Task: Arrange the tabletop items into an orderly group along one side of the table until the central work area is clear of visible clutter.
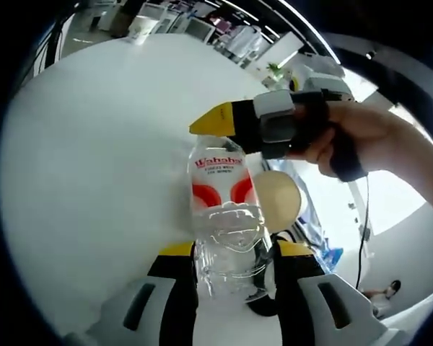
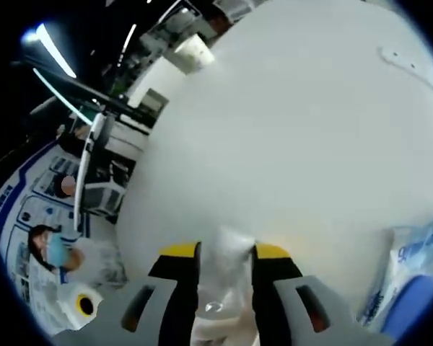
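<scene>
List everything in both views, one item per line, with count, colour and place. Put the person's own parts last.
Bottle: one, clear with red and white label, between the left hand-held gripper's jaws.
Cup: one, white paper, far edge of the table.
Round object: one, cream, just behind the bottle; cannot tell what it is.
Packet: one, blue and white, low on the right of the right gripper view.
Roll: one, white, beyond the table edge.
Table: one, white.
Left hand-held gripper: yellow-tipped, shut on the bottle.
Right hand-held gripper: yellow-tipped, at the bottle's top, jaws around something clear.
Hand: one, holding the right hand-held gripper.
</scene>
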Tool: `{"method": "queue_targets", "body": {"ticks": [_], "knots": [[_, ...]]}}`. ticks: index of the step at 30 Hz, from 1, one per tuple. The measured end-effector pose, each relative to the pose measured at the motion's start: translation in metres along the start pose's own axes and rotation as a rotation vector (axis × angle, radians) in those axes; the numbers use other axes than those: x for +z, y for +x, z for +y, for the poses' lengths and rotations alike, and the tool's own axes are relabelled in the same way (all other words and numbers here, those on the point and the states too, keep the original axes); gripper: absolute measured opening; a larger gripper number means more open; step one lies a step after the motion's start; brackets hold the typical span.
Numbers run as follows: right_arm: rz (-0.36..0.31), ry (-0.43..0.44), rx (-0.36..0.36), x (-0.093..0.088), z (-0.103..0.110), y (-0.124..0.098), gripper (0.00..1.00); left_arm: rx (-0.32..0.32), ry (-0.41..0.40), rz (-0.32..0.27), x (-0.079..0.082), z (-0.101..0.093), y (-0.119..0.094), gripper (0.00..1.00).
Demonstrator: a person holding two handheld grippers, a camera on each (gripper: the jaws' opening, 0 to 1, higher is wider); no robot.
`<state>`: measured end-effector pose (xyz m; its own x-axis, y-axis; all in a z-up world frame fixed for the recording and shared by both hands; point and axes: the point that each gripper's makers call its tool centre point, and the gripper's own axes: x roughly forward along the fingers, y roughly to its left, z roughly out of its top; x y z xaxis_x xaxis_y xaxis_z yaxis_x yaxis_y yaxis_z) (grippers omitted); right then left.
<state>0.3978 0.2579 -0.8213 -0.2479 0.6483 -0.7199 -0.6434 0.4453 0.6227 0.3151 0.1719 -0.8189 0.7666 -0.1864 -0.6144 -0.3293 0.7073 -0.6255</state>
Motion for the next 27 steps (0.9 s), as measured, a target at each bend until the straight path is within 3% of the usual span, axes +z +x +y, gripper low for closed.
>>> {"method": "queue_targets", "body": {"ticks": [8, 15, 27], "knots": [[-0.066, -0.032, 0.049, 0.011, 0.015, -0.012, 0.19, 0.002, 0.045, -0.002, 0.004, 0.001, -0.003, 0.35], [-0.139, -0.077, 0.091, 0.029, 0.035, -0.028, 0.18, 0.015, 0.133, -0.033, 0.024, -0.004, -0.009, 0.35], [-0.247, -0.191, 0.137, 0.046, 0.058, -0.055, 0.18, 0.033, 0.273, -0.040, 0.040, -0.009, -0.013, 0.35]]}}
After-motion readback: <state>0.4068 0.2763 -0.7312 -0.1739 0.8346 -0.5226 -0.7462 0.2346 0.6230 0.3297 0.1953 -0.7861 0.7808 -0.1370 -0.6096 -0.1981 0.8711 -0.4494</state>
